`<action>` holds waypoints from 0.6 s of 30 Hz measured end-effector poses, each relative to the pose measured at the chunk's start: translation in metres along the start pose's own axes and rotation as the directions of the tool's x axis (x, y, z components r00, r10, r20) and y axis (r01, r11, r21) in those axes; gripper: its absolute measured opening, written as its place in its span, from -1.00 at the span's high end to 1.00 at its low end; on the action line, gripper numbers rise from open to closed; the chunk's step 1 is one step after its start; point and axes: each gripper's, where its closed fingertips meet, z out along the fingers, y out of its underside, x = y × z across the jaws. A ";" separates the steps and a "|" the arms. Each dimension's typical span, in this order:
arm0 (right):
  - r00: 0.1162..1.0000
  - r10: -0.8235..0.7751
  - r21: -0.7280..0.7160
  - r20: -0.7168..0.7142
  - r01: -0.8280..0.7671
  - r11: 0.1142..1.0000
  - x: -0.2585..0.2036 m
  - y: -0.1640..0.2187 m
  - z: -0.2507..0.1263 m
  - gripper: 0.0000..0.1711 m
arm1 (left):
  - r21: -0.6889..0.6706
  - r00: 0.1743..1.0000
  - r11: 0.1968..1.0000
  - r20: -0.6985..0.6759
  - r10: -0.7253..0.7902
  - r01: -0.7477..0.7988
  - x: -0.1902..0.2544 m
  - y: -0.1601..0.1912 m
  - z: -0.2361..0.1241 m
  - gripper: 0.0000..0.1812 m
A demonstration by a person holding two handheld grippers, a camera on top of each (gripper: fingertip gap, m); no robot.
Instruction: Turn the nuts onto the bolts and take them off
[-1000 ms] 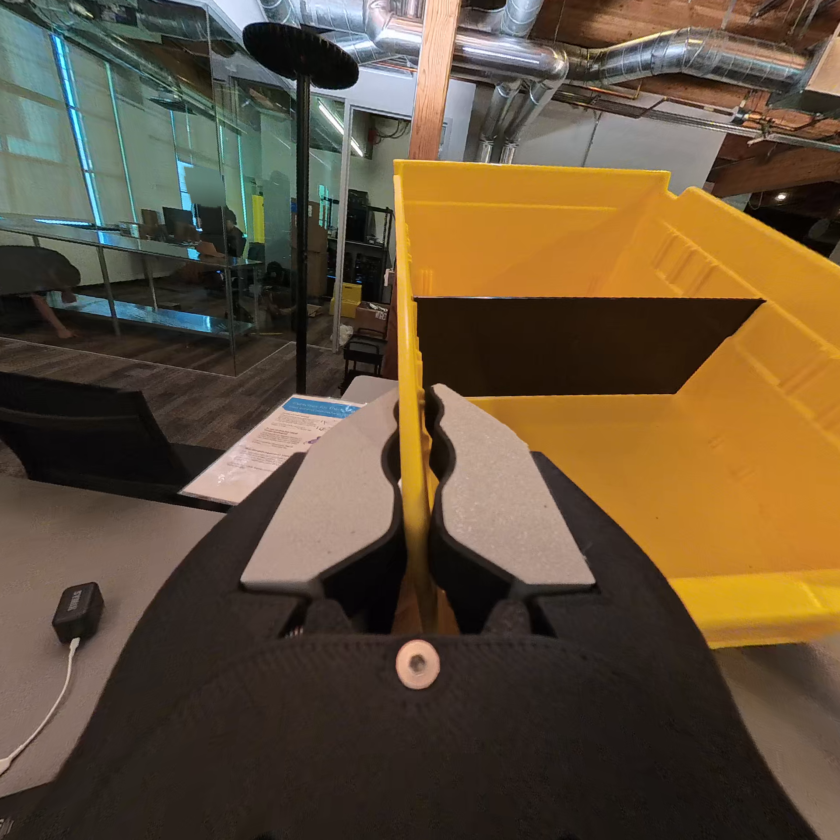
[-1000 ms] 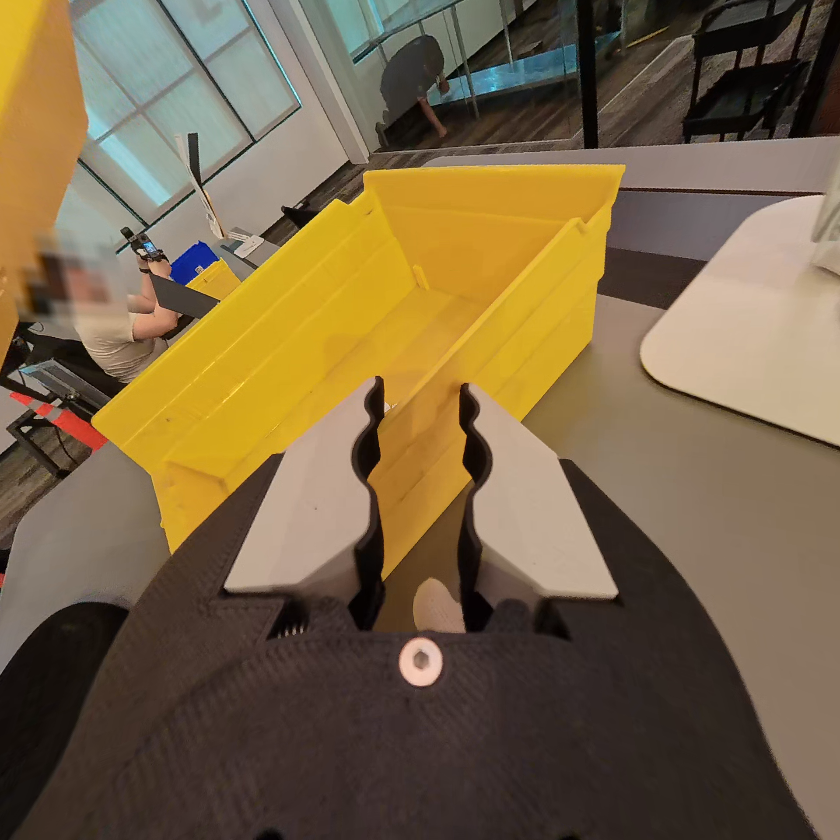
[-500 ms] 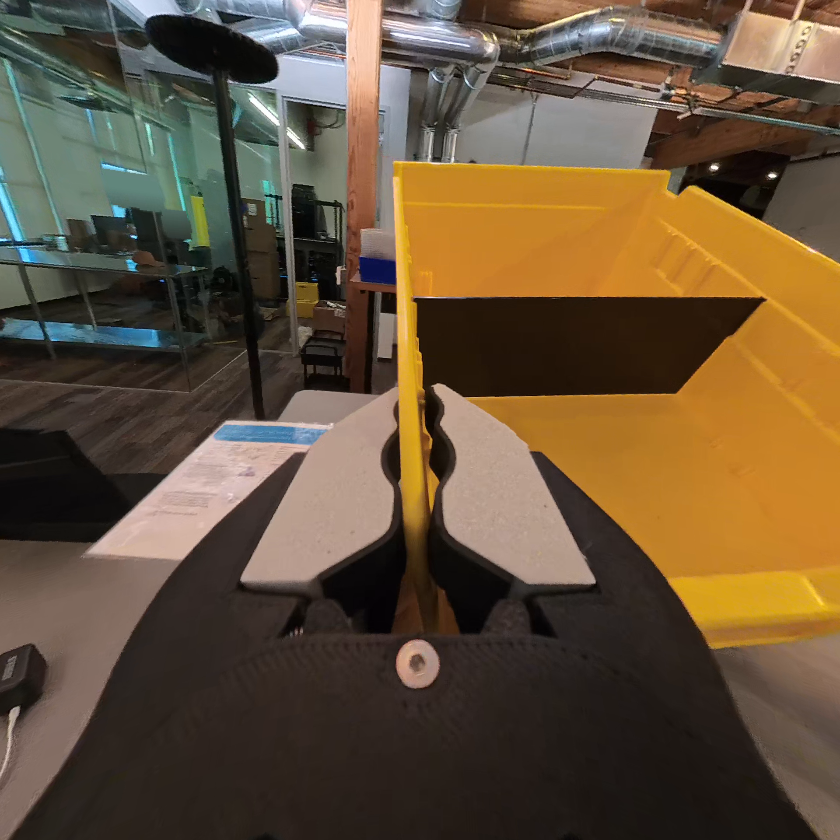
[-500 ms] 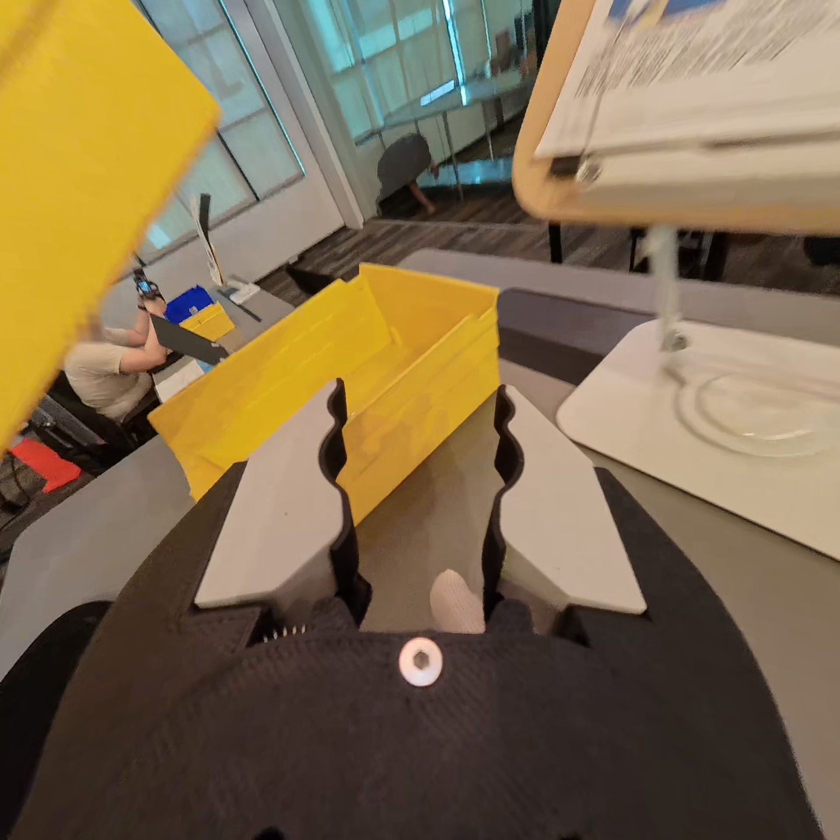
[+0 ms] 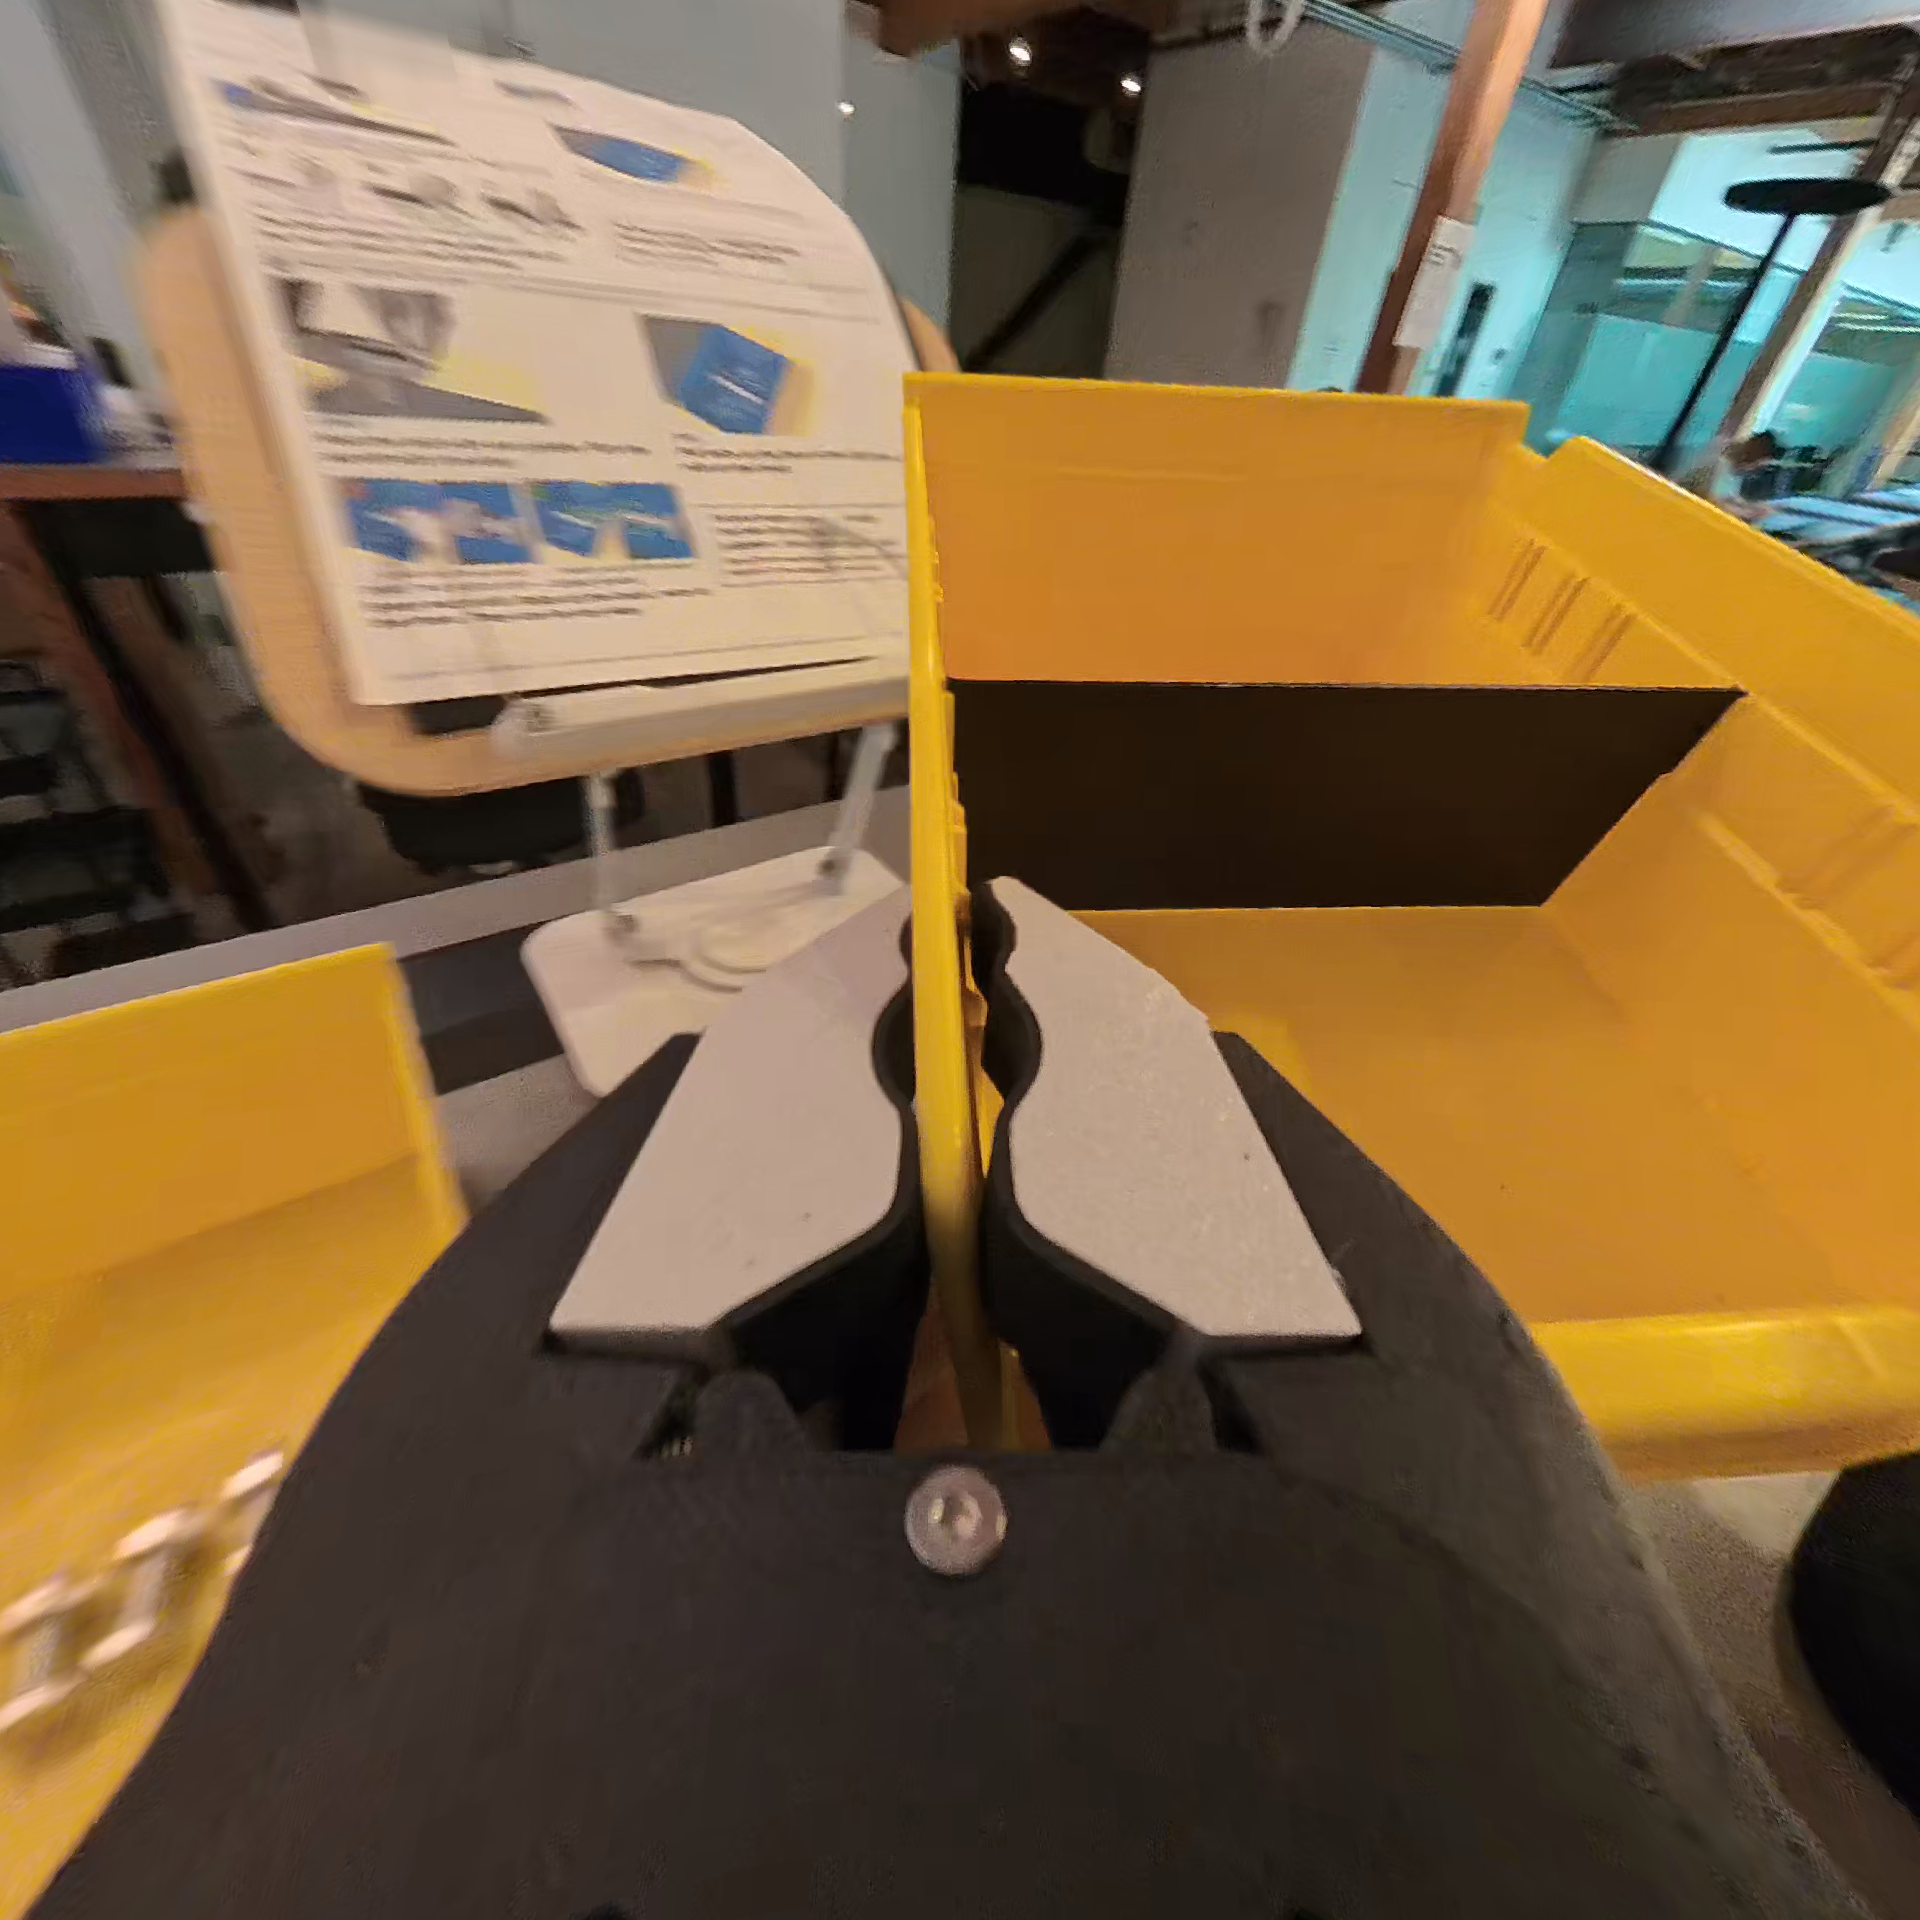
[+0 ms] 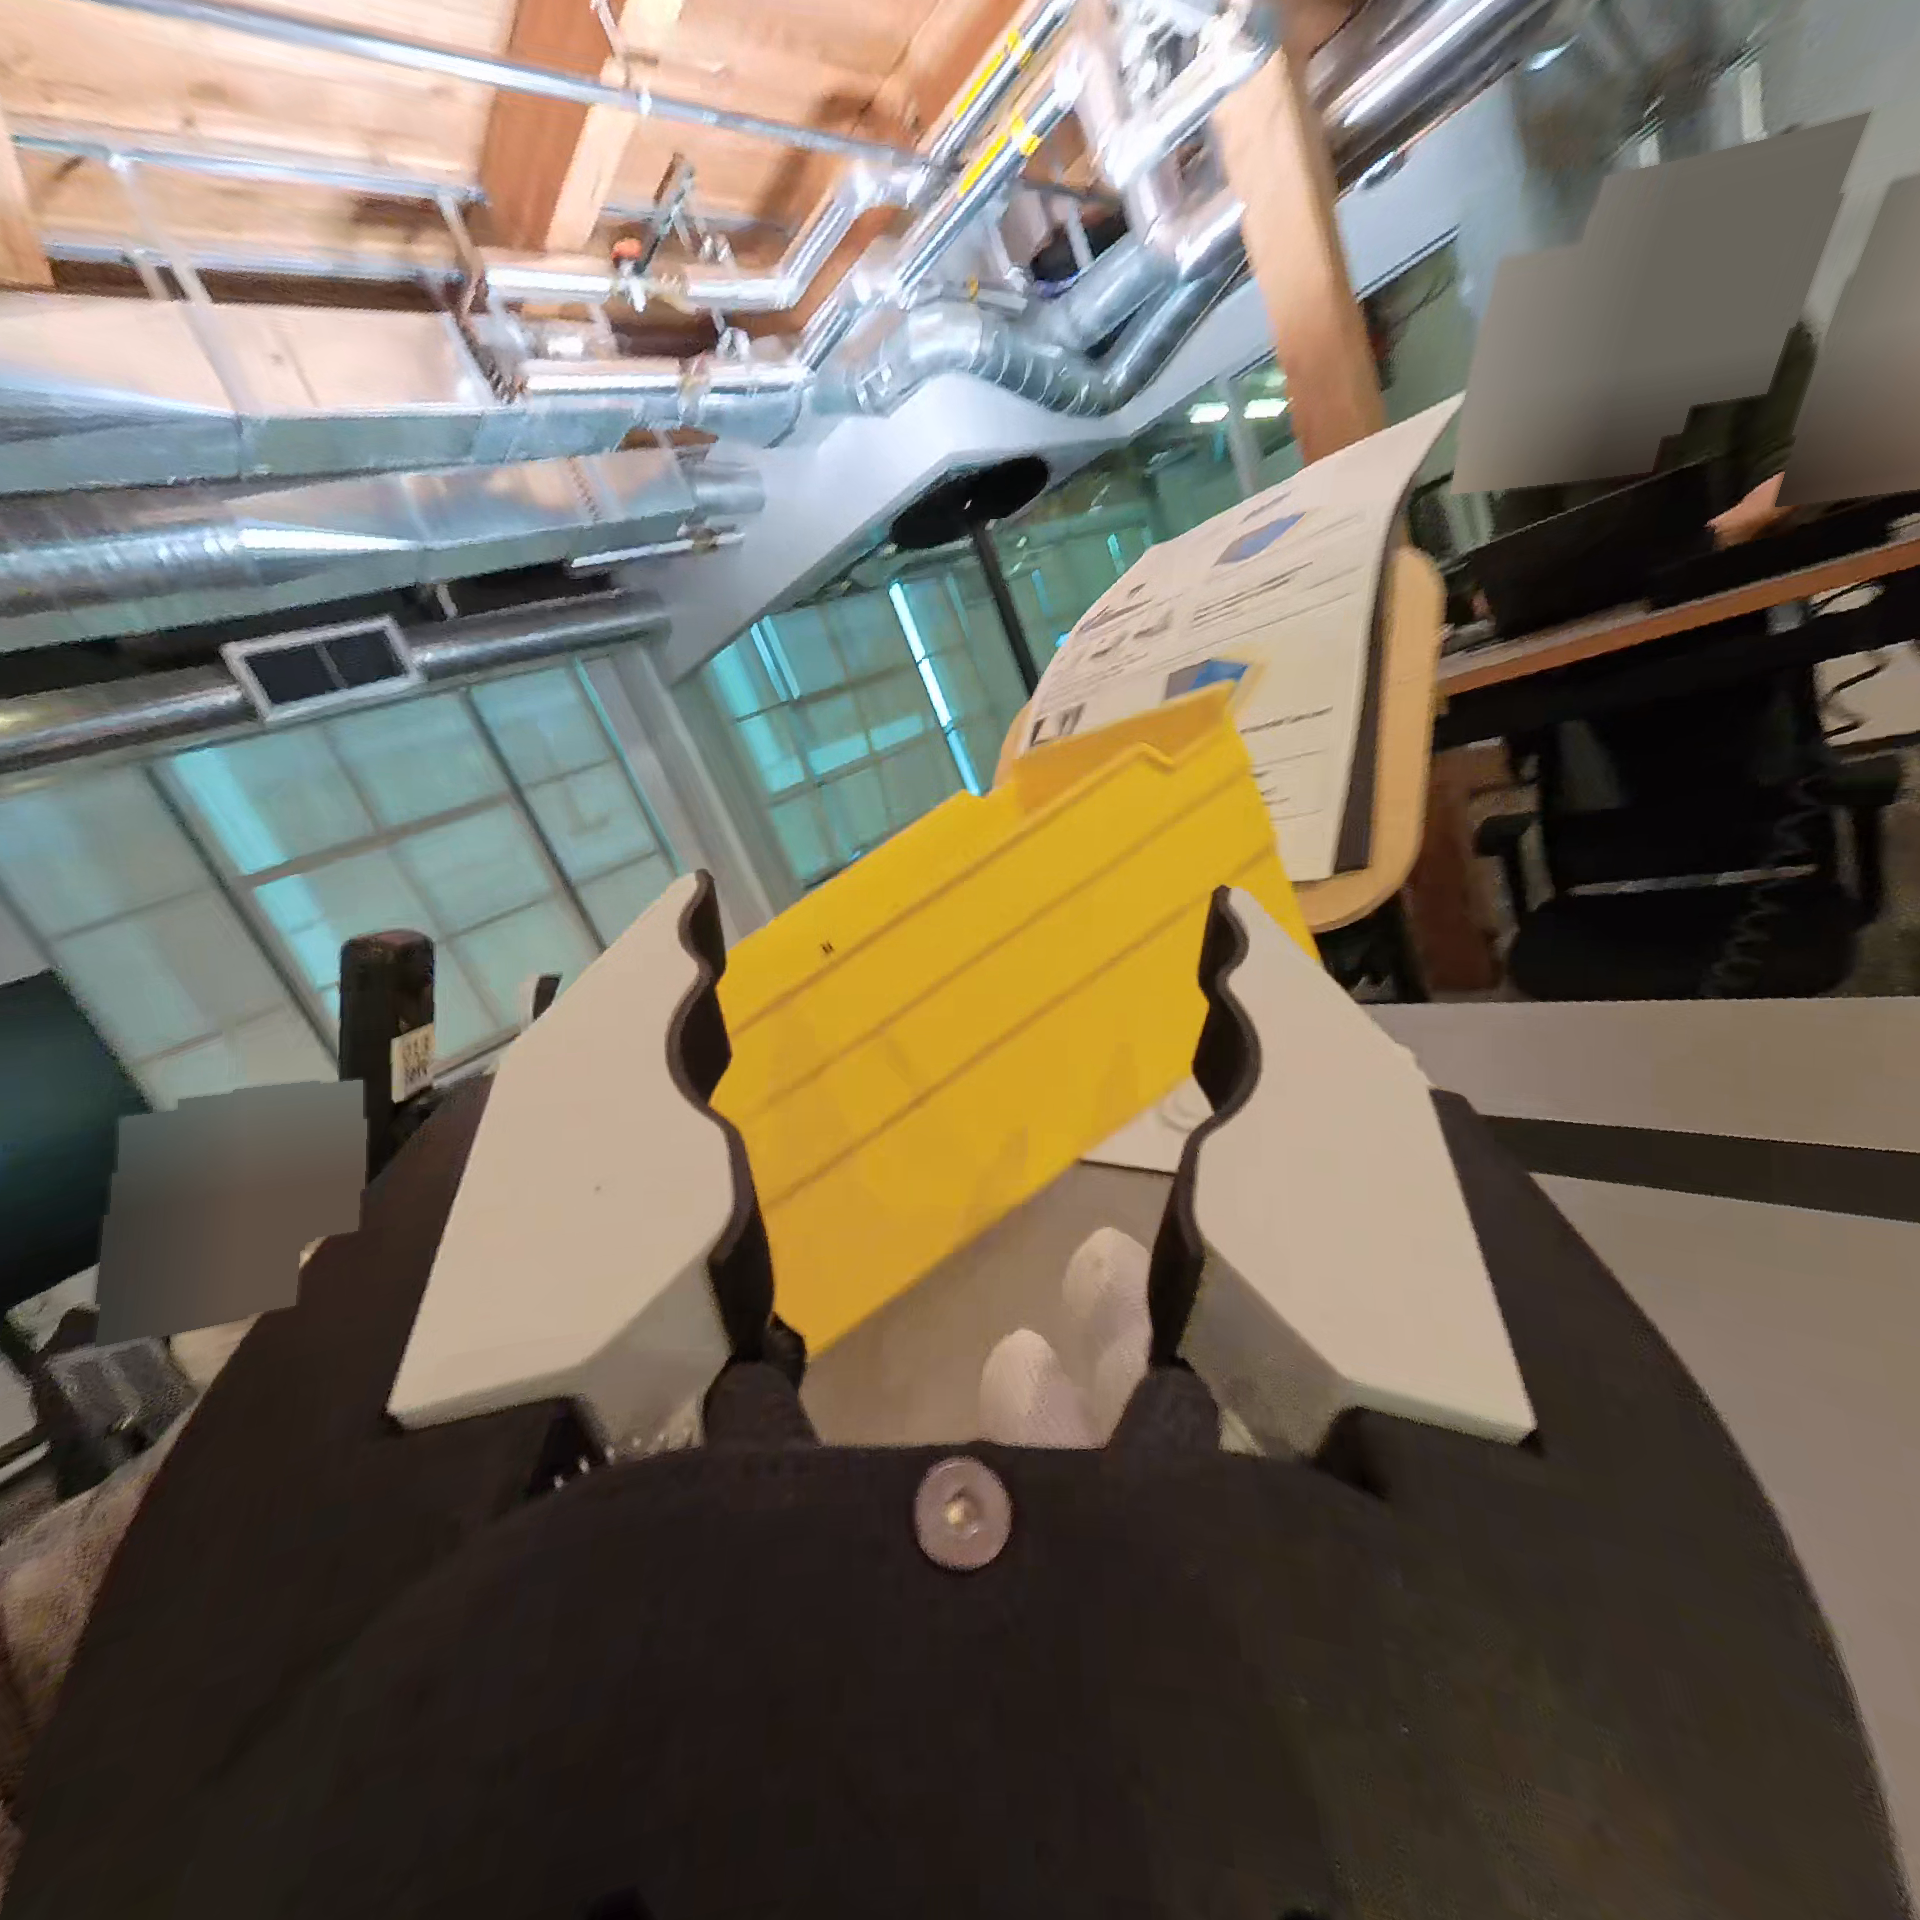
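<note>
My left gripper is shut on the side wall of a yellow bin that has a black divider across it. Its near compartment looks empty. A second yellow bin is at lower left, with blurred shiny metal bolts or nuts in it. My right gripper is open wide and empty, tilted upward. Beyond its fingers, a yellow bin shows its ribbed outer wall at a slant. White-gloved fingers show between the jaws.
A paper sheet on a wooden board with a white base stands on the grey table behind the bins; it also shows in the right wrist view. A black round object sits at lower right. Desks and chairs lie beyond. Tip to tip, the grippers are about 30 centimetres apart.
My left gripper has swung round with the bin still clamped; the paper stand and second bin have come into view. My right gripper has opened wider and tilted up toward the ceiling.
</note>
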 end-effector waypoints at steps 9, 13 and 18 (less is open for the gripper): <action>0.975 0.147 0.146 -0.168 -0.123 0.982 0.104 -0.008 -0.063 -0.23 | -0.107 0.980 0.993 -0.184 -0.069 0.050 0.125 0.065 0.130 0.94; 0.949 0.142 0.102 -0.283 -0.117 0.988 0.156 0.006 -0.083 -0.23 | -0.155 0.983 0.988 -0.179 -0.046 0.018 0.158 0.089 0.164 0.94; 0.933 0.112 0.035 -0.343 -0.107 0.994 0.189 0.019 -0.095 -0.23 | -0.167 0.983 0.986 -0.182 -0.021 -0.010 0.179 0.110 0.192 0.93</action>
